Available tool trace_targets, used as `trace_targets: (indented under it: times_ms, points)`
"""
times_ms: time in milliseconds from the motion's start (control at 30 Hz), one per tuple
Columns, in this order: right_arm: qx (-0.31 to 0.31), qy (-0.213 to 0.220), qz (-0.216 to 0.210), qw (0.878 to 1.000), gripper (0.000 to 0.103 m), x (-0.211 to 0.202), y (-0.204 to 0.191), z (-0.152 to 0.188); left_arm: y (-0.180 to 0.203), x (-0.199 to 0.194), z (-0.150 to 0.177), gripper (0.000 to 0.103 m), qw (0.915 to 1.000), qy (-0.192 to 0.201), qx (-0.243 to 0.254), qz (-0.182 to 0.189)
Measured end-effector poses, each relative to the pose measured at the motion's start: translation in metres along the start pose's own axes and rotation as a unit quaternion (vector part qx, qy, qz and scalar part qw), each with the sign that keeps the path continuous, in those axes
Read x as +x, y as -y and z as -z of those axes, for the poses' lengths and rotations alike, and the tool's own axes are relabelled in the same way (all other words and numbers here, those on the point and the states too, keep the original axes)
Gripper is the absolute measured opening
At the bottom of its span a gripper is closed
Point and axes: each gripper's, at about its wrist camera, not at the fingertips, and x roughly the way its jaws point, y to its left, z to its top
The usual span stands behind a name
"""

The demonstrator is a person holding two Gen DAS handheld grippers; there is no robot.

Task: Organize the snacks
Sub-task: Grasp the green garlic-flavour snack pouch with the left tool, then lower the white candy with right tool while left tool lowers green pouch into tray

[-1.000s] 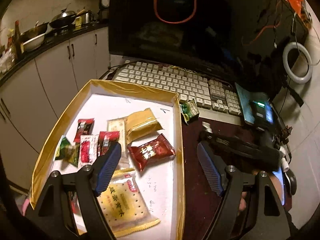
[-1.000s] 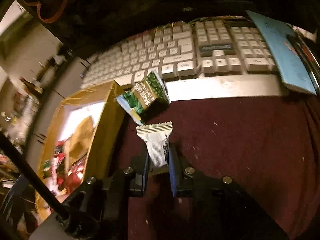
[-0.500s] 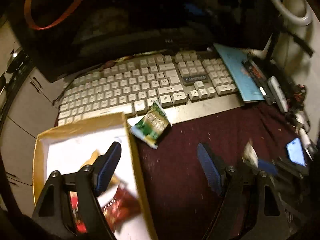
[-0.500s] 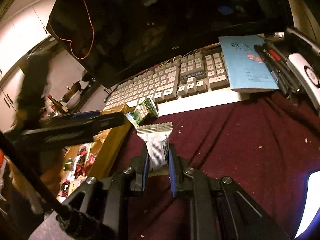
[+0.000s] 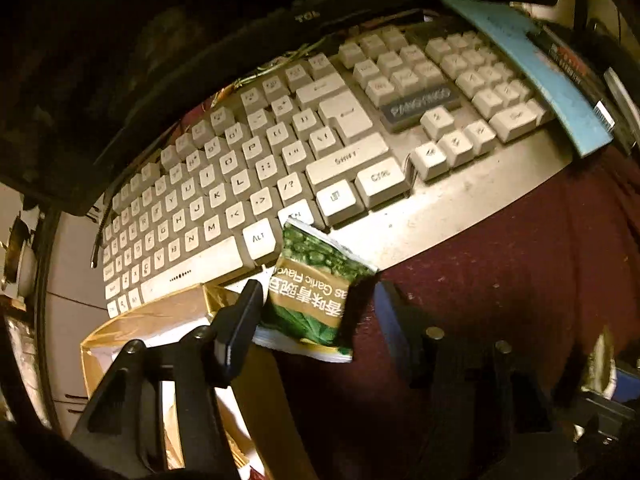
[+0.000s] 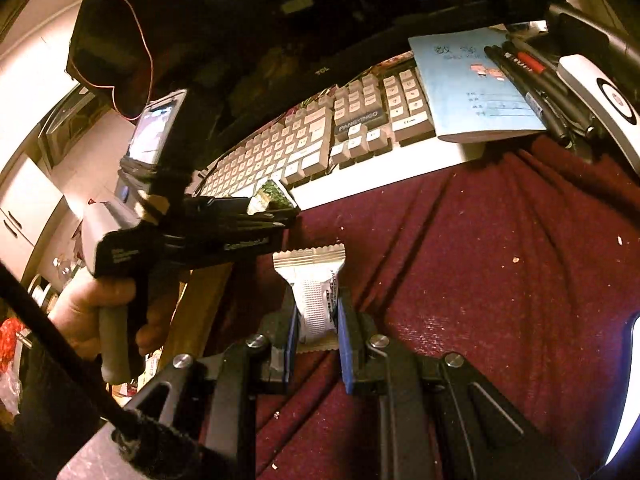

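**Two snacks in play, one box corner in the way**

Low in the right wrist view, the right gripper (image 6: 318,320) has its fingers closed narrowly on a white snack packet (image 6: 314,292), pinching its lower half while the crimped top edge stands free above, clear of the maroon cloth on the bench (image 6: 500,260). The hold is on thin wrapper, so a quick swing could let the packet twist or slip out.

In the lower middle of the left wrist view, the left gripper (image 5: 316,316) is spread wide around a green garlic-flavour pea packet (image 5: 316,296). The packet lies tilted, its upper end propped on the front edge of the keyboard (image 5: 280,168) and its lower end on the cloth. The dark left finger (image 5: 240,320) looks to be touching or just beside the packet's edge; the blue-padded one (image 5: 390,320) stands just clear.

At lower left of that view sits the gold-edged box (image 5: 160,316), its corner just beside the left finger. Closing here may snag that corner or push the packet up onto the keys. The puffy bag could also squirt sideways under a squeeze.

Further back, a blue notebook (image 6: 476,88) rests across the keyboard's right end.
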Motion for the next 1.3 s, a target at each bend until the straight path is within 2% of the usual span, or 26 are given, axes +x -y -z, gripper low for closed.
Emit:
trace_targets:
  times_ms: [100,167,200,400,533,633,667,767,900,1000,1133,1267,1300]
  points:
    - [-0.003,-0.003,0.000,1.000,0.016,0.002,-0.001,0.000,-0.004,0.002,0.001,0.057,0.9998,-0.001,-0.016,0.011]
    - [-0.002,-0.004,0.000,1.000,0.016,0.003,-0.002,0.000,-0.007,0.004,0.003,0.048,0.9997,-0.001,-0.021,0.012]
    - [-0.001,-0.003,0.000,1.000,0.016,0.002,-0.002,0.000,-0.010,0.005,0.004,0.038,0.9996,-0.006,-0.026,0.011]
    - [-0.001,-0.004,0.001,1.000,0.016,0.006,-0.003,0.001,-0.028,-0.001,0.019,0.030,0.9978,-0.006,-0.053,0.039]
    - [-0.001,-0.004,-0.002,1.000,0.016,0.006,-0.003,0.002,-0.036,-0.041,0.042,0.030,0.9910,0.021,-0.090,0.097]
    - [-0.006,-0.004,-0.009,1.000,0.016,0.005,-0.005,0.003,-0.053,-0.097,0.074,0.030,0.9786,0.076,-0.137,0.134]
    - [-0.010,-0.004,-0.010,1.000,0.016,0.005,-0.006,0.003,-0.060,-0.111,0.084,0.030,0.9748,0.089,-0.153,0.136]
    - [-0.029,-0.009,-0.017,0.999,0.016,0.005,-0.016,0.004,-0.089,-0.148,0.124,0.030,0.9562,0.124,-0.225,0.140]
    - [-0.071,-0.020,-0.039,0.996,0.016,0.001,-0.051,0.000,-0.144,-0.162,0.172,0.030,0.9293,0.144,-0.324,0.103]
    - [-0.123,-0.032,-0.070,0.989,0.016,0.006,-0.098,-0.009,-0.174,-0.157,0.193,0.030,0.9175,0.150,-0.362,0.070]
    - [-0.160,-0.079,-0.104,0.979,0.016,0.039,-0.148,-0.024,-0.199,-0.127,0.200,0.030,0.9078,0.132,-0.392,0.068]
    - [-0.185,-0.130,-0.079,0.971,0.016,0.092,-0.183,-0.035,-0.213,-0.087,0.201,0.030,0.9053,0.091,-0.408,0.074]
    - [-0.185,-0.150,-0.073,0.968,0.016,0.111,-0.191,-0.037,-0.214,-0.079,0.199,0.030,0.9091,0.086,-0.401,0.075]
